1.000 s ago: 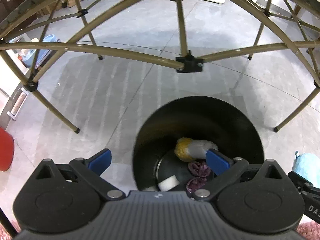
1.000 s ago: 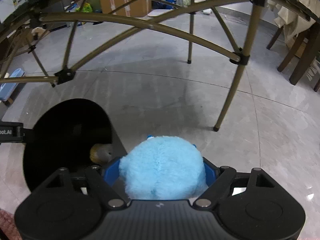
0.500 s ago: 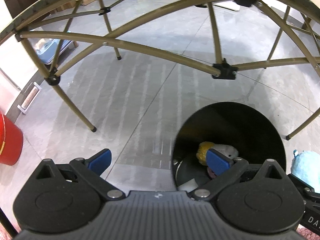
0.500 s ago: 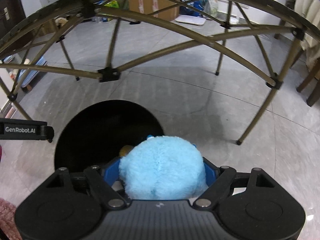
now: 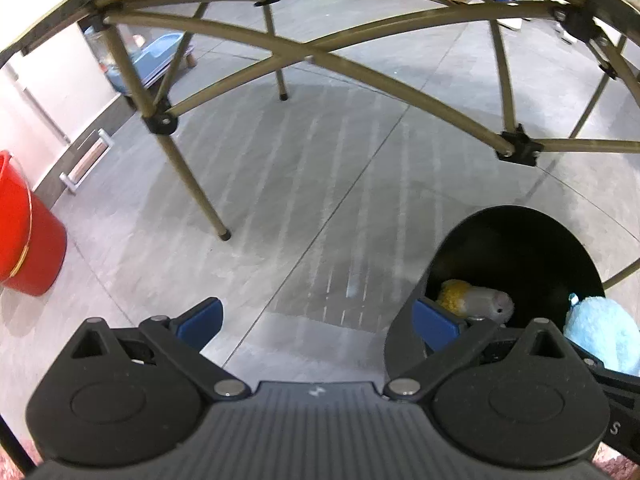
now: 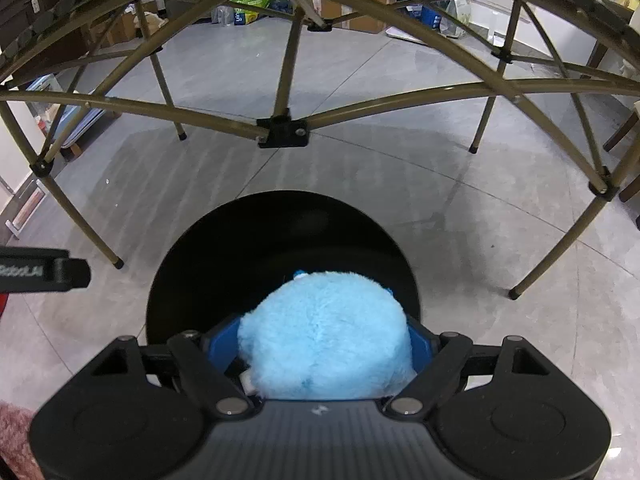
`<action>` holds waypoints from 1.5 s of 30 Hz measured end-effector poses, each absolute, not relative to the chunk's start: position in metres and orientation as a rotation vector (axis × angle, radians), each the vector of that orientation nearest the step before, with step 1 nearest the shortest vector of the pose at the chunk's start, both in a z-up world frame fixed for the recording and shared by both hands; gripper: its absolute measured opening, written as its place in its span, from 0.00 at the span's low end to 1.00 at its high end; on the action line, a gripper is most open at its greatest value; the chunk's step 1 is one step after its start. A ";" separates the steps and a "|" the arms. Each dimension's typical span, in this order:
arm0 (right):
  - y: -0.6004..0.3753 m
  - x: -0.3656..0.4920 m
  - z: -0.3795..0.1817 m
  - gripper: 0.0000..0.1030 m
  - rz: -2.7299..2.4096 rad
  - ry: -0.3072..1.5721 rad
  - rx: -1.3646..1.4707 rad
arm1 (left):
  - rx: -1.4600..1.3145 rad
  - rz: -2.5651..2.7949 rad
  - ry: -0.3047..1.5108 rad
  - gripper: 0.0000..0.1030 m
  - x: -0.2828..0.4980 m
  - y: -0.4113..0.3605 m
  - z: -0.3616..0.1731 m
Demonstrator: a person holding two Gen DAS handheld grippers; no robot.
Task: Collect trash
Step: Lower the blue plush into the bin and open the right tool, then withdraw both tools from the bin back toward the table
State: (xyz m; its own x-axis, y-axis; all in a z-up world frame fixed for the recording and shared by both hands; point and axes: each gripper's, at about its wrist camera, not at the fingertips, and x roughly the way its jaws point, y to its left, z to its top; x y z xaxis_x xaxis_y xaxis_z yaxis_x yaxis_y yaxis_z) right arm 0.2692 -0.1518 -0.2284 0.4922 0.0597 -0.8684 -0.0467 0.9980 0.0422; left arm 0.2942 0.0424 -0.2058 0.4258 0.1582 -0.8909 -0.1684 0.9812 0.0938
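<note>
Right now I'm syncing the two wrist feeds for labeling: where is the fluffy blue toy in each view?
Left wrist: the fluffy blue toy sits at the far right edge, low, beside the black bin.
Right wrist: it fills the lower centre, clamped by the right gripper, over the bin's mouth.
Shared landmark: the black bin, at right in the left view, at centre in the right view.

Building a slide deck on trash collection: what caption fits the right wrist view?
Right tongs shut on a fluffy blue plush, held above the open black bin on the grey floor.
</note>
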 end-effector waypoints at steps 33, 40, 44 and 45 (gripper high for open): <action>-0.123 0.293 -0.263 1.00 0.074 1.138 0.046 | -0.037 0.270 1.159 1.00 0.293 0.065 -0.210; -0.120 0.293 -0.266 1.00 0.072 1.146 0.027 | -0.039 0.263 1.159 1.00 0.292 0.064 -0.209; -0.121 0.294 -0.266 1.00 0.065 1.145 0.027 | -0.039 0.262 1.155 1.00 0.292 0.064 -0.209; -0.122 0.294 -0.266 1.00 0.063 1.144 0.027 | -0.039 0.261 1.154 1.00 0.291 0.063 -0.209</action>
State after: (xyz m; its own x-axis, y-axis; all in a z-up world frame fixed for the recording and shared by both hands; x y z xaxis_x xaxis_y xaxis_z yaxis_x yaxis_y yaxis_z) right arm 0.2936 -0.1215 -0.2662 0.4123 0.0644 -0.9088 -0.0363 0.9979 0.0543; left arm 0.2915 0.0630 -0.2093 0.3781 0.1839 -0.9073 -0.2243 0.9691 0.1029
